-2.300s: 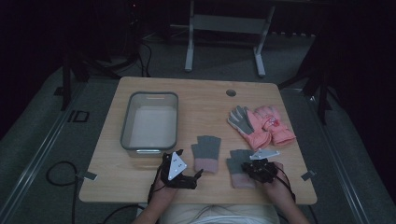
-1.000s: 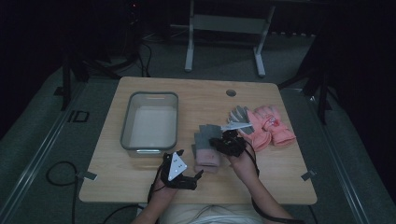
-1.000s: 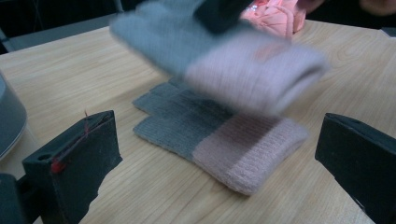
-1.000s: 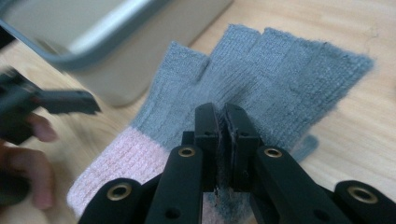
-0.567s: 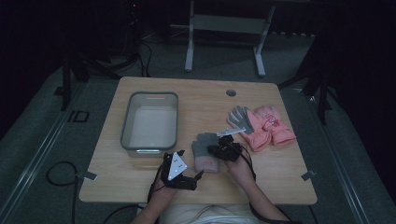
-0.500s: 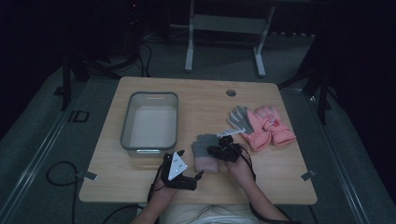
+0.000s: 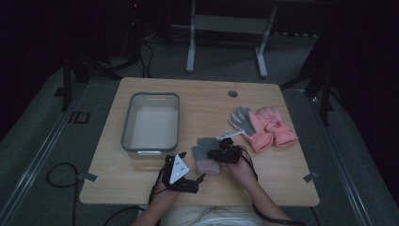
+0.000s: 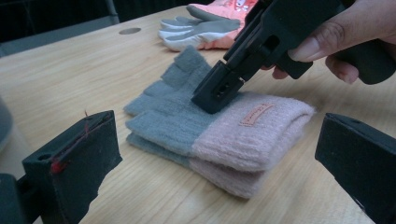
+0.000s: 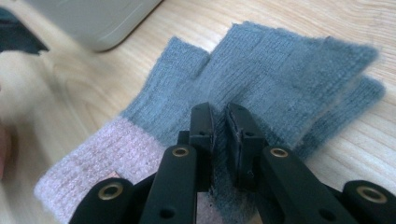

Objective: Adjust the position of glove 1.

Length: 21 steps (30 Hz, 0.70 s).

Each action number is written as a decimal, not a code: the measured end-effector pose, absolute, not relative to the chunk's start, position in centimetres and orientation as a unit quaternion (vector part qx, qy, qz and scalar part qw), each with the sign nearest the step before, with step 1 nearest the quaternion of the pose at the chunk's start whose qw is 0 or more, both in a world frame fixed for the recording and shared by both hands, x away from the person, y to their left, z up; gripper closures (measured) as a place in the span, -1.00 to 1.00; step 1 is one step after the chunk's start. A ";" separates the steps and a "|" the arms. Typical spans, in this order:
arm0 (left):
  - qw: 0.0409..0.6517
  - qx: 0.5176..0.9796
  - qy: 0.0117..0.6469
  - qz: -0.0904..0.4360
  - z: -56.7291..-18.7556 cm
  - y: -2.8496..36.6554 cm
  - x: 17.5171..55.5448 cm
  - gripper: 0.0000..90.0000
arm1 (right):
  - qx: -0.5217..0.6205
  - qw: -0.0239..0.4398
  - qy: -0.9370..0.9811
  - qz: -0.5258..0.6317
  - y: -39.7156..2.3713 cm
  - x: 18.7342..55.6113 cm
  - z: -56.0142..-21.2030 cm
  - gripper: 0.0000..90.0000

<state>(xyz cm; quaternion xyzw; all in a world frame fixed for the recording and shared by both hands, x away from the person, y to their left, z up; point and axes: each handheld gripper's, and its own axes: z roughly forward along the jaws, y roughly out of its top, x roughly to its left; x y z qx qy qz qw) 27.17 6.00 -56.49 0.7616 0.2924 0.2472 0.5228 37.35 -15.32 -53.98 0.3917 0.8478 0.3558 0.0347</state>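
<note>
Tabletop [image 7: 141,188] of pale wood, seen from the near edge, carrying three groups of things. At its left half stands a clear rectangular plastic bin [image 7: 151,123], upright, its white floor bare. Toward the right edge lies a pair of pink padded gloves with grey palms [image 7: 263,126], well apart from the bin. Near the front centre lies a stacked pair of fingerless knit gloves, grey with pale pink cuffs [image 8: 219,135], one directly on top of the other, cuffs toward the person and a small tag sewn on the upper cuff. The right gripper [image 9: 218,122], held in the person's right hand [image 7: 242,165], comes down on the grey part of the upper knit glove; its two black fingers [image 9: 201,123] stand nearly together with a fold of grey knit pinched between them. The left gripper [image 8: 205,154] rests low near the front edge, just beside the cuffs, and its fingers [image 8: 77,156] are spread wide apart with nothing between them, the stacked gloves lying beyond them. A round dark grommet [image 7: 232,93] sits near the far edge.
</note>
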 end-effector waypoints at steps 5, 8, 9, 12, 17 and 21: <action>0.525 0.761 0.284 0.256 -56.3 5.8 26.9 -1.00 | 0.373 0.020 0.855 0.359 -15.9 37.6 -54.0 0.75; 0.537 0.753 0.285 0.251 -56.1 5.7 26.9 -1.00 | 0.360 0.016 0.861 0.360 -16.1 37.7 -53.8 0.61; 0.544 0.750 0.284 0.247 -56.0 5.6 26.9 -1.00 | 0.360 0.016 0.861 0.360 -16.1 37.7 -53.8 0.61; 0.544 0.757 0.267 0.244 -55.6 5.2 26.8 -1.00 | 0.354 0.023 0.862 0.362 -16.4 37.7 -53.2 0.48; 0.519 0.788 0.234 0.236 -55.1 4.3 27.6 -0.99 | 0.362 0.050 0.849 0.382 -18.1 38.1 -51.3 0.44; 0.463 0.826 0.228 0.227 -54.8 3.4 28.4 -0.87 | 0.373 0.066 0.841 0.386 -19.2 39.1 -50.5 0.44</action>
